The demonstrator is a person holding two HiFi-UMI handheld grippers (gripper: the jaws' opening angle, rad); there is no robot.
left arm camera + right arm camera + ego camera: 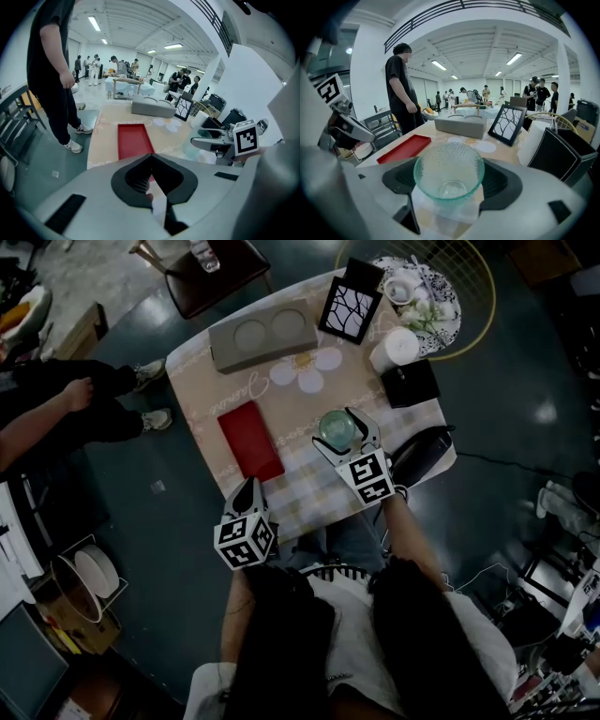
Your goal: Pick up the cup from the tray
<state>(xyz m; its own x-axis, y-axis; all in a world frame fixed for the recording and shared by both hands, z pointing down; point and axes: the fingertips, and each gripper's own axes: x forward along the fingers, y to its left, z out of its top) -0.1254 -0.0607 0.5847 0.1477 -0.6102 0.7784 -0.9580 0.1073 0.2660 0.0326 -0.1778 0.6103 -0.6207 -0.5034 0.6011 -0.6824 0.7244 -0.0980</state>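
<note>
A clear, pebbled glass cup (449, 176) sits between the jaws of my right gripper (449, 187), which is shut on it. From the head view, the cup (337, 430) and right gripper (343, 435) are over the checked cloth, just right of the empty red tray (250, 440). That tray (133, 140) lies ahead of my left gripper (152, 180), whose jaws are together with nothing between them. The left gripper (246, 493) hangs at the table's near edge, below the tray. In the right gripper view the tray (405, 147) is to the left.
At the table's back stand a grey block with two round hollows (262, 337), a black-framed picture (350, 301), a white roll (394, 350), a black box (410, 382) and a flowered plate (422, 292). A person (56, 413) sits left of the table.
</note>
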